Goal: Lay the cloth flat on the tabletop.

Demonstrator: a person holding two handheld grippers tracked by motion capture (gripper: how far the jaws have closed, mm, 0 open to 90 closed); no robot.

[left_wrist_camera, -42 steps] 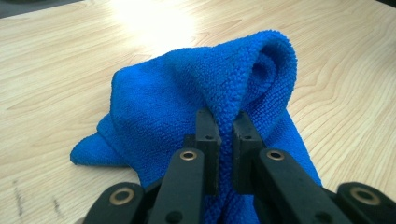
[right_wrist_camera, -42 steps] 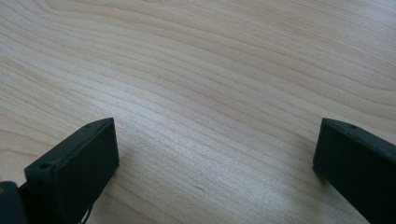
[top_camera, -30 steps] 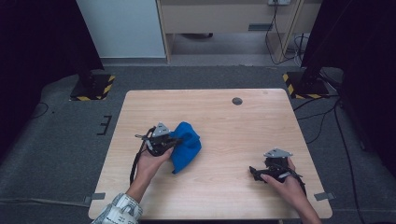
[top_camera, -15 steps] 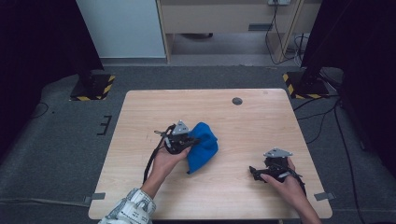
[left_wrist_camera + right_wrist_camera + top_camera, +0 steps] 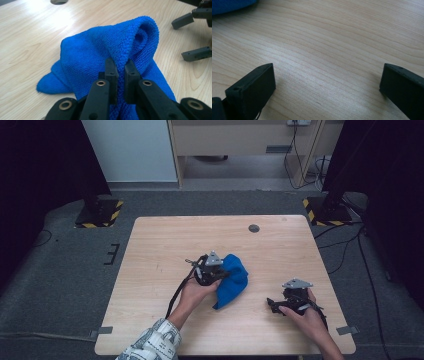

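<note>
Your left gripper (image 5: 118, 68) has its fingers (image 5: 110, 72) clamped on a raised fold of the blue cloth (image 5: 105, 47), pinching the ridge between the 2 pads. From the high view, that cloth (image 5: 233, 279) lies bunched near the middle of the bench (image 5: 165, 240), touching the left gripper (image 5: 220, 276) on its right side. Your right gripper (image 5: 272, 303) rests low over the bench's right part, well apart from the cloth. Its fingers (image 5: 252, 87) stand wide apart over bare wood, with a corner of the cloth (image 5: 232, 5) beyond them.
</note>
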